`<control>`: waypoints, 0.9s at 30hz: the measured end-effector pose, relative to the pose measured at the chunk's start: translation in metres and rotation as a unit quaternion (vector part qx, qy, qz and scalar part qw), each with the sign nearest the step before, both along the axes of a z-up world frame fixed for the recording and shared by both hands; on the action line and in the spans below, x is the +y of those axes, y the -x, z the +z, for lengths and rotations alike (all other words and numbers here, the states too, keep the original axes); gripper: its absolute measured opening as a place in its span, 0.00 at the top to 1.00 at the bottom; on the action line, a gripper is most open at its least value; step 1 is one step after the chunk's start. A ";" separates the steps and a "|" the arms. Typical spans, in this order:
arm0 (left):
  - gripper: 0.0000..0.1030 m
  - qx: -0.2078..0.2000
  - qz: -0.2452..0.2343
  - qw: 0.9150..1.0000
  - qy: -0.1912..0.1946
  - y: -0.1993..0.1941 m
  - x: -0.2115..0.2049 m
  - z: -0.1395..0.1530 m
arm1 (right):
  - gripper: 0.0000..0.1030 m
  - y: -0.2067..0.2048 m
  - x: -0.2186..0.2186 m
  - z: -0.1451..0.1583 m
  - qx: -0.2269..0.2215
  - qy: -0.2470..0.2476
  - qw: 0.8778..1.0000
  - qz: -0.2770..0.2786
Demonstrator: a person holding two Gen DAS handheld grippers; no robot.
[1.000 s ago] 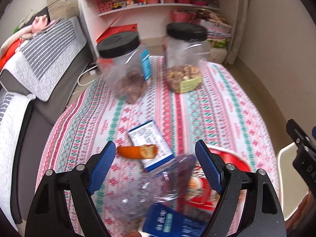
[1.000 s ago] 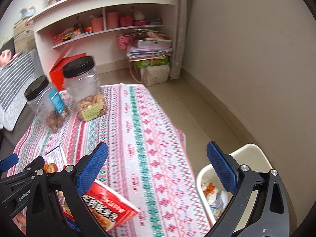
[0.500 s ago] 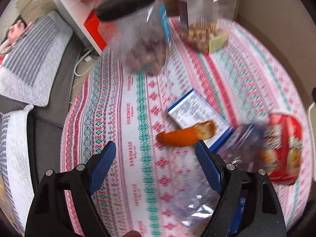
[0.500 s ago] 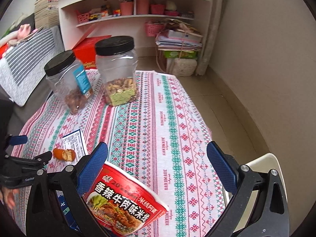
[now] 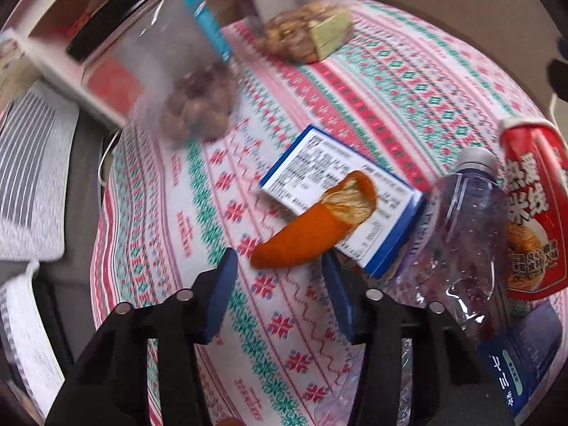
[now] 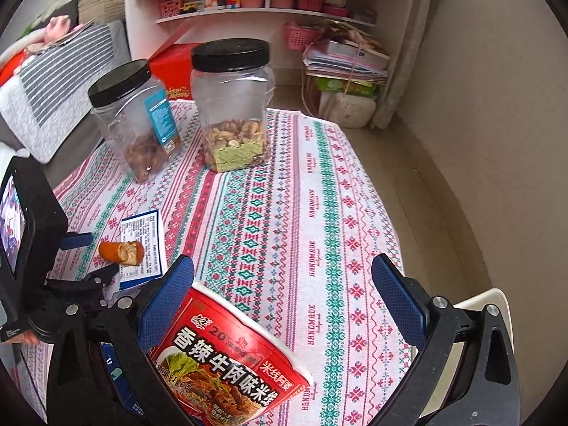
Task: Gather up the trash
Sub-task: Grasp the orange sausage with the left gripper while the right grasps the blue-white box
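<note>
Left wrist: orange peel [image 5: 312, 234] just beyond open jaws

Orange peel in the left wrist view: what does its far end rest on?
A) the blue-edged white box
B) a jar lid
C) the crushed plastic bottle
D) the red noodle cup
A: the orange peel lies with its torn end on the blue-edged white box, its other end on the tablecloth ahead of the open left tongs.

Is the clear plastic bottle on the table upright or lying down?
Lying down. The plastic bottle rests on its side on the tablecloth, crumpled, cap on.
</note>
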State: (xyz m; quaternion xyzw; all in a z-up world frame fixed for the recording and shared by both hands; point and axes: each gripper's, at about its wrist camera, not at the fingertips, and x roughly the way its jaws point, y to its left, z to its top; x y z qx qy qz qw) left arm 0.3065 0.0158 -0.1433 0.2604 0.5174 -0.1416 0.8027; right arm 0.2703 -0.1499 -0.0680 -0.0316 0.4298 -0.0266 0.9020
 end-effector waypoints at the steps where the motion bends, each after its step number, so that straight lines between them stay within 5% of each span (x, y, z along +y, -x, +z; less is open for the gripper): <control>1: 0.54 -0.001 -0.006 1.000 -0.003 0.001 -0.001 0.001 | 0.07 0.000 0.001 0.000 0.000 0.000 1.000 0.002; 9: 0.53 0.005 -0.034 0.999 0.027 0.002 0.003 0.026 | 0.07 0.001 -0.007 0.005 -0.004 -0.012 1.000 -0.006; 15: 0.35 -0.008 -0.041 0.999 -0.002 -0.005 0.000 0.012 | 0.07 0.000 -0.015 0.005 0.000 -0.016 1.000 -0.011; 22: 0.35 -0.004 -0.047 0.999 -0.012 -0.018 -0.002 0.008 | 0.07 -0.001 -0.023 0.007 0.002 -0.021 1.000 -0.017; 27: 0.38 0.021 -0.023 0.999 0.027 -0.032 0.006 -0.004 | 0.07 -0.005 -0.022 0.002 0.011 -0.023 1.000 -0.013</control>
